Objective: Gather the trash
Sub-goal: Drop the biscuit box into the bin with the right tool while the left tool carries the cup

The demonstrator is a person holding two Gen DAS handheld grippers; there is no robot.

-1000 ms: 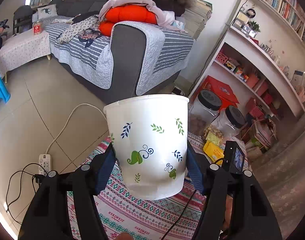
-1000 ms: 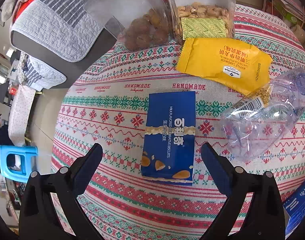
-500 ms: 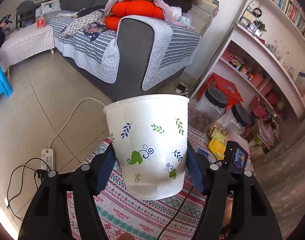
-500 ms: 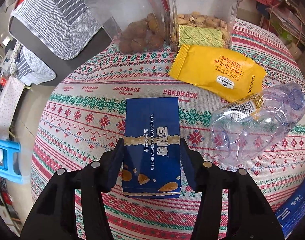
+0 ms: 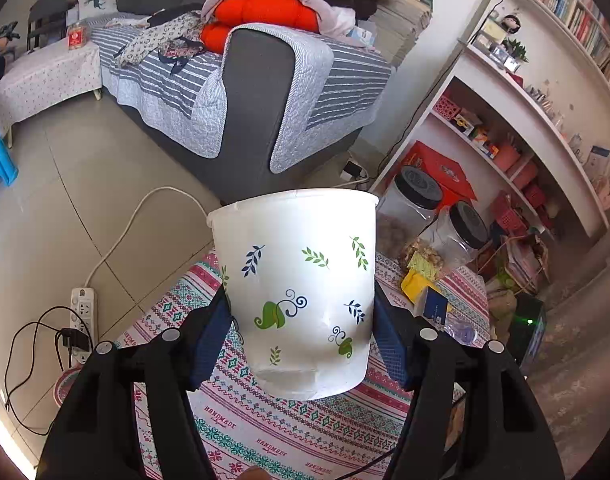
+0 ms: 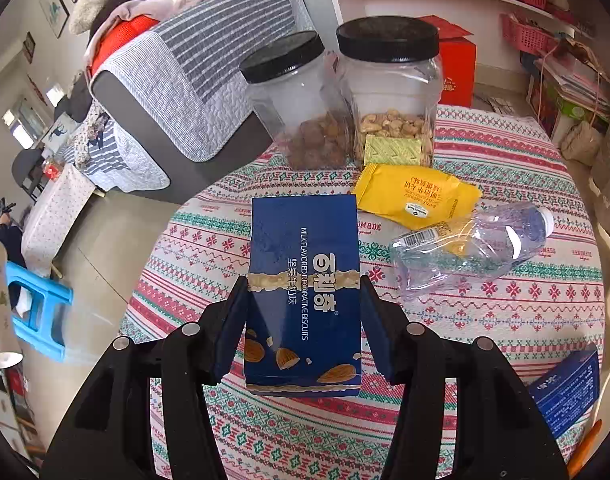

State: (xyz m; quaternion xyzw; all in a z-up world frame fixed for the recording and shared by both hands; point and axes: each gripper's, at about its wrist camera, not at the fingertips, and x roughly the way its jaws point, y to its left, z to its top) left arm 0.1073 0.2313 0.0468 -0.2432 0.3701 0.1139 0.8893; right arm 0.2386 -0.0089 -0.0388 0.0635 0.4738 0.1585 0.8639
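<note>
Right wrist view: right gripper (image 6: pixel 303 312) clamps glossy rectangular biscuit box (image 6: pixel 305 280).

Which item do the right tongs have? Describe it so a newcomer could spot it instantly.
Start at the round table with the patterned cloth and its two black-lidded jars. In front of them, the right tongs clamp a dark blue biscuit box. Almond pictures set it apart from the yellow packet and crushed clear bottle.

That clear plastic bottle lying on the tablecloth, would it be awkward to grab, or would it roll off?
The plastic bottle looks crumpled and empty, so it is probably very light and would likely give under the jaws. It lies on its side, yet its dented walls may keep it from rolling far. The woven tablecloth should add some grip.
</note>
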